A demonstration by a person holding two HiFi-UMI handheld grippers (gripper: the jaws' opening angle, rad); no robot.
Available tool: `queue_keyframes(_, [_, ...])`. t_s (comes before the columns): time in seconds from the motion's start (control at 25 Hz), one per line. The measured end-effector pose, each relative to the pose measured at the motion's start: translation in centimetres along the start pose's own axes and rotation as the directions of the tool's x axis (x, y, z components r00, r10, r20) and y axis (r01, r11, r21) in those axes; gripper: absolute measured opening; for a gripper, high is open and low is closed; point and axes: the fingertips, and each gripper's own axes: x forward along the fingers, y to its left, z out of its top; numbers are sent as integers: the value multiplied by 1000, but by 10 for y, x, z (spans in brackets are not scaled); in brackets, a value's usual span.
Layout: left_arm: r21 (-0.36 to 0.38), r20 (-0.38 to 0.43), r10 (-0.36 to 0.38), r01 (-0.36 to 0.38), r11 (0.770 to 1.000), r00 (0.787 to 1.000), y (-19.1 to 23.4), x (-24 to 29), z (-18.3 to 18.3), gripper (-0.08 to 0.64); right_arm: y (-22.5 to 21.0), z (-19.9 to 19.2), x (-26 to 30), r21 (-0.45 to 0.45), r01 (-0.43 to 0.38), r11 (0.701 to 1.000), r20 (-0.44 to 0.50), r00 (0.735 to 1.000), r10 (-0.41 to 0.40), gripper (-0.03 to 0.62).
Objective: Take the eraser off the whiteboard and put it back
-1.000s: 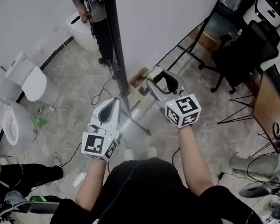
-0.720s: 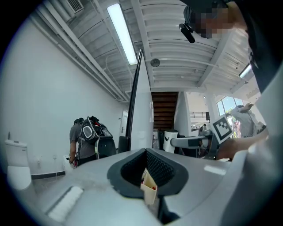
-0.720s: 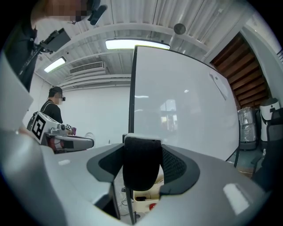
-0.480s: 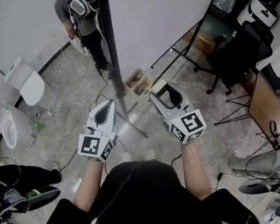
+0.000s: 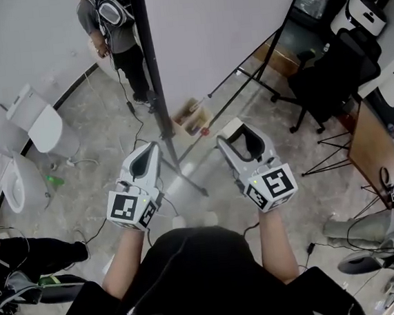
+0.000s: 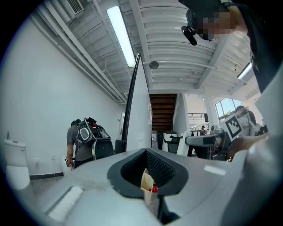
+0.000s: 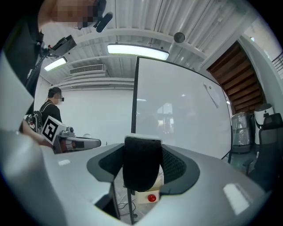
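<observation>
A black felt eraser (image 7: pixel 141 165) with a pale top stands upright between the pads of my right gripper (image 7: pixel 142 149), which is shut on it. From above, the eraser (image 5: pixel 233 127) shows as a cream block at the tips of the right gripper (image 5: pixel 238 134), held level in front of the whiteboard (image 5: pixel 218 20) and apart from it. The whiteboard (image 7: pixel 181 110) fills the background of the right gripper view. My left gripper (image 5: pixel 153 148) is held level beside the board's black post (image 5: pixel 149 75). Its tips meet with nothing between them, as the left gripper (image 6: pixel 146 152) view also shows.
A person with a backpack (image 5: pixel 110 16) stands behind the board. A small box (image 5: pixel 192 117) with red items lies on the floor by the stand legs. Toilets (image 5: pixel 41 123) line the left wall. An office chair (image 5: pixel 335 78) and a desk (image 5: pixel 376 150) are at the right. Cables trail across the floor.
My right gripper has drawn back from the whiteboard, toward the lower right of the head view, with the eraser still in it. The left gripper has barely moved.
</observation>
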Motion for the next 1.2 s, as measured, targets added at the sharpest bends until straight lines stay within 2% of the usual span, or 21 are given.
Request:
queue_keyframes(0.16, [42,-2,5,-5,999,1000,-1,0,2,3,2,1,3,-4,-8,1000,2,1000,8,256])
queue_keyframes(0.4, [-9,12,-26,27,1000,1000,-4,0,4,5,3,3,7,-3,-13,1000,1,1000,13,256])
queue_keyframes(1.2, [-15,-3,-8,8,1000,1000,11,10,-3,5,-4,-3,25,-1,-11,1000,-9,1000,11,256])
